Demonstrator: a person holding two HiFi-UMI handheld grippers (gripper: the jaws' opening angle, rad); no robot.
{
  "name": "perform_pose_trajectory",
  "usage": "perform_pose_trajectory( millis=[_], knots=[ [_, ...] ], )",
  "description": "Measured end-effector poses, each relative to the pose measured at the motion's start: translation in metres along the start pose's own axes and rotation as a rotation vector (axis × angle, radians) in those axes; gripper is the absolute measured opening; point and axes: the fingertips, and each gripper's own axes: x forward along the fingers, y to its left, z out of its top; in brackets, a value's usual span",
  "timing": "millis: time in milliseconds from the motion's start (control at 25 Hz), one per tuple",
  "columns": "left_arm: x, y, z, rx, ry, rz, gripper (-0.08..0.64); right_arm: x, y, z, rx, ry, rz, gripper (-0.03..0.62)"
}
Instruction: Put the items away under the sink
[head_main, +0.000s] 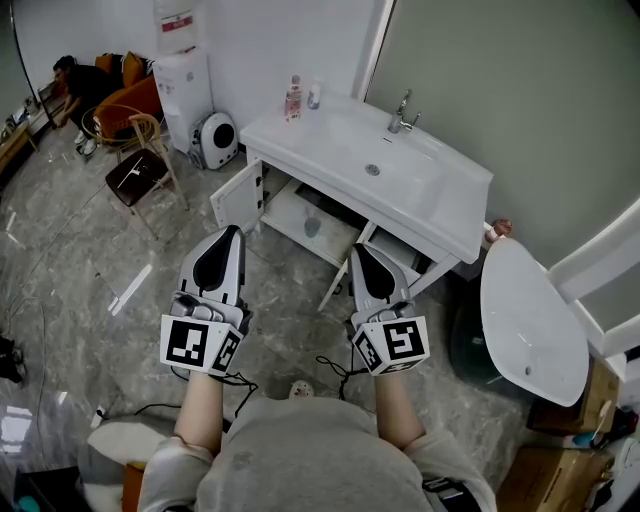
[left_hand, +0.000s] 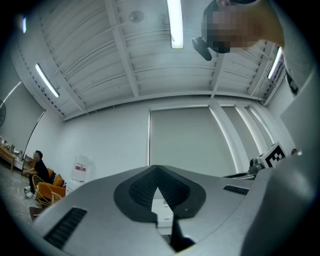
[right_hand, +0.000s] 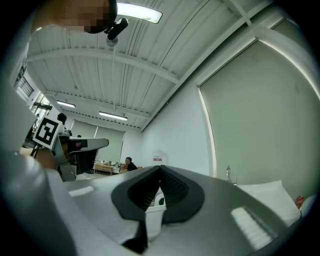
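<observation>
Sink (head_main: 432, 196), one, two bottles (head_main: 293, 98) on it

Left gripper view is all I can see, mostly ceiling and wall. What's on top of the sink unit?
Observer: In the head view, a bottle with a red label and a small pale container stand on the sink counter, against the wall, left of the tap.
Operator: Is it open underneath?
Observer: Yes. The cabinet stands open with one door swung out, and a small cup-like item sits on its shelf.
Operator: Is my other gripper holding anything?
Observer: No. The right gripper is shut and empty, and hovers in front of the cabinet.
</observation>
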Motion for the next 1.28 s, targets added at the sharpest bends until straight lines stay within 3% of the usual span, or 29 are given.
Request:
perform_pose_trajectory(
  millis=[600,840,1280],
  knots=[
    [0.051,-0.009,-0.008,0.03,0.006,-0.022,0.008,0.032,-0.035,-0.006,0.026,-0.009,0.032,0.011],
    [0.078,0.025,-0.028,0.018,0.017,-0.025,0.008,0.076,-0.041,-0.02,0.026,-0.001,0.024,0.011],
    [0.159,0.125,-0.053,0.005,0.025,-0.061,0.008,0.196,-0.054,-0.038,0.024,-0.005,-0.031,0.011]
  ],
)
